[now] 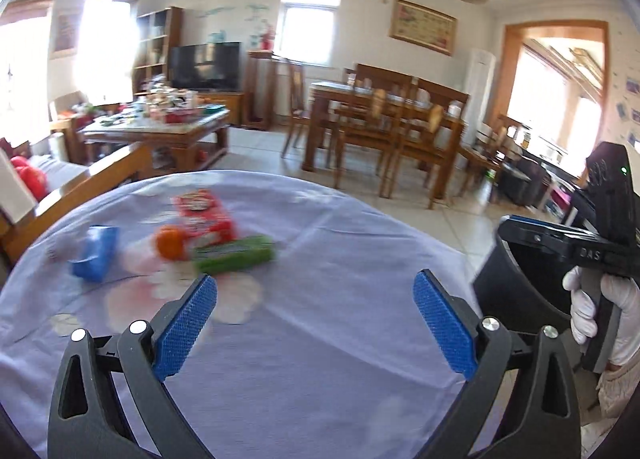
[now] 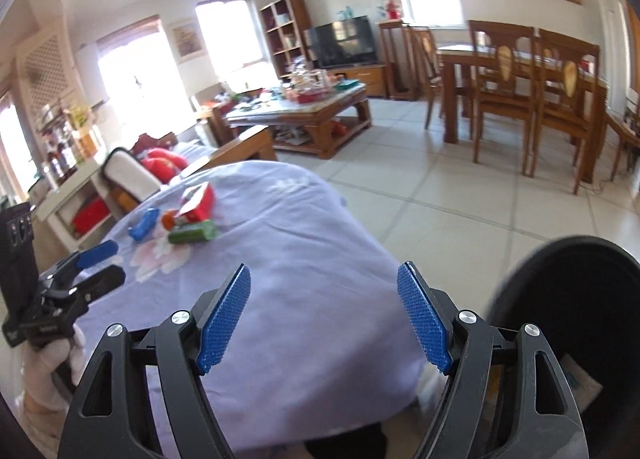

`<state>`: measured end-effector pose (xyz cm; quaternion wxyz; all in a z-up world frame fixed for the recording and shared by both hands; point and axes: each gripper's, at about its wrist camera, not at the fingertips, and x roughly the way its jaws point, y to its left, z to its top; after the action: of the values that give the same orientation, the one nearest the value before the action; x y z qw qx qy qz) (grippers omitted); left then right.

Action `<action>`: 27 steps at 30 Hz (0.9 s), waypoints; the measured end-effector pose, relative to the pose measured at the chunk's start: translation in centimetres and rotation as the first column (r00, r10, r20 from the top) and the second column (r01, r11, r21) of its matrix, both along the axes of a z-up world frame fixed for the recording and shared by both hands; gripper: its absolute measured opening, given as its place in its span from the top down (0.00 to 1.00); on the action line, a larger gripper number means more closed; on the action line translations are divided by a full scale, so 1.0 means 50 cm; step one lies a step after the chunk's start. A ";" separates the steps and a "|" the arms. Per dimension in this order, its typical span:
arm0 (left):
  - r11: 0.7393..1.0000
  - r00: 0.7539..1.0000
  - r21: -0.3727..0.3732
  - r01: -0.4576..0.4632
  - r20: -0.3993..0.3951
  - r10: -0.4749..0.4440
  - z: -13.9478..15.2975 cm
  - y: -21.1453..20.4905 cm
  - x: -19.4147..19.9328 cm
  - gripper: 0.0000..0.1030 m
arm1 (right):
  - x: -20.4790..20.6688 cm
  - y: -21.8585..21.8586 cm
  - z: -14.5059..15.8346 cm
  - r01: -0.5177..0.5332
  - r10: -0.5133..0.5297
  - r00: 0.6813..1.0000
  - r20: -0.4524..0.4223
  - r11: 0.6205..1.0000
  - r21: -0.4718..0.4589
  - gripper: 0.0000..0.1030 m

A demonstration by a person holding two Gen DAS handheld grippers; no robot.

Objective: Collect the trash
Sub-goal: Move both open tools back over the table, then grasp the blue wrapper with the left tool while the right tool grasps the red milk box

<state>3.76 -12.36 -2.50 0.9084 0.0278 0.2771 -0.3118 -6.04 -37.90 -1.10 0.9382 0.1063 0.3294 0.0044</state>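
Both tongs wide, empty: left gripper, right gripper. Green wrapper just beside red box: light, crinkly; pinch mid-length.

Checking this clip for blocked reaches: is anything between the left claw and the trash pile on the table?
Nothing visible. The left claw is open and empty over bare tablecloth; the green packet is the nearest piece, with the orange item, red box and blue packet behind.

Black tool, blue pads, white glove
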 end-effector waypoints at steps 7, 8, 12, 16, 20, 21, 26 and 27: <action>0.988 0.988 0.025 -0.154 0.015 0.154 0.010 0.151 0.079 0.05 | 0.124 0.143 -0.007 -0.119 0.119 0.993 -0.005 0.993 0.017 0.27; 0.985 0.986 0.035 -0.168 0.017 0.167 0.009 0.164 0.090 0.05 | 0.144 0.163 -0.009 -0.136 0.136 0.991 -0.009 0.991 0.016 0.27; 0.975 0.980 0.098 -0.201 0.005 0.201 0.001 0.212 0.145 0.05 | 0.223 0.227 -0.017 -0.190 0.191 0.981 -0.032 0.981 0.022 0.27; 0.964 0.975 0.172 -0.200 -0.060 0.213 -0.021 0.229 0.224 0.05 | 0.297 0.271 -0.018 -0.239 0.240 0.969 -0.056 0.971 0.020 0.27; 0.955 0.965 0.220 -0.201 -0.125 0.232 -0.053 0.239 0.289 0.06 | 0.383 0.317 -0.027 -0.276 0.278 0.955 -0.099 0.961 0.036 0.27; 0.952 0.963 0.237 -0.195 -0.138 0.231 -0.060 0.238 0.301 0.06 | 0.401 0.325 -0.030 -0.283 0.285 0.953 -0.106 0.959 0.036 0.27; 0.946 0.956 0.274 -0.175 -0.183 0.230 -0.088 0.234 0.335 0.06 | 0.494 0.364 -0.062 -0.302 0.299 0.939 -0.169 0.953 0.007 0.27; 0.946 0.955 0.274 -0.174 -0.188 0.230 -0.091 0.235 0.340 0.06 | 0.513 0.371 -0.069 -0.300 0.295 0.938 -0.182 0.954 -0.001 0.27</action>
<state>20.74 -0.62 -7.04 0.8888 0.0811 0.4137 -0.1796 19.60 -19.32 -4.57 0.8945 0.0419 0.4252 0.1317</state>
